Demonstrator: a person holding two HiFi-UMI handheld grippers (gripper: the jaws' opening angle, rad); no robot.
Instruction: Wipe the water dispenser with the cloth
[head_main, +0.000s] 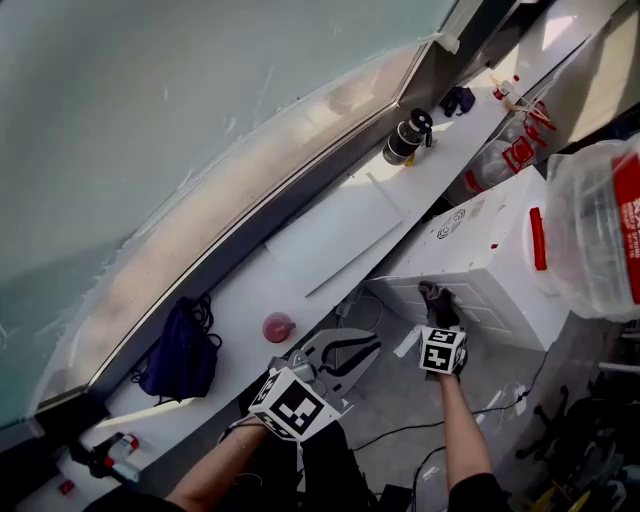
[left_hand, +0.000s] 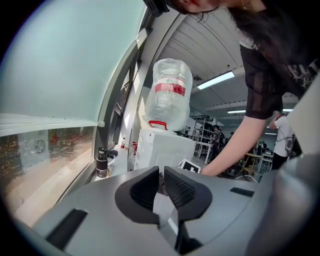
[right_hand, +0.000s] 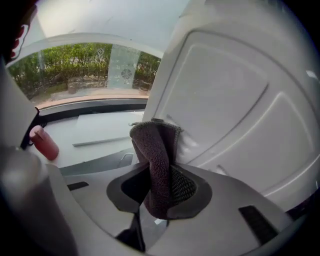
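Note:
The white water dispenser (head_main: 480, 255) stands at the right with a large clear bottle (head_main: 600, 230) on top. My right gripper (head_main: 437, 308) is shut on a dark grey cloth (right_hand: 155, 150) and presses it against the dispenser's white side panel (right_hand: 235, 100). In the right gripper view the cloth folds up out of the jaws and touches the panel. My left gripper (head_main: 345, 352) hangs lower left, away from the dispenser. Its jaws stand nearly together with nothing between them (left_hand: 161, 176). From the left gripper view, the dispenser (left_hand: 160, 149) and bottle (left_hand: 169, 95) show ahead.
A long white window ledge (head_main: 330, 240) runs along the glass on the left. On it are a red round object (head_main: 278, 326), a dark bag (head_main: 180, 355) and a black flask (head_main: 405, 138). Cables (head_main: 400, 440) lie on the grey floor below the dispenser.

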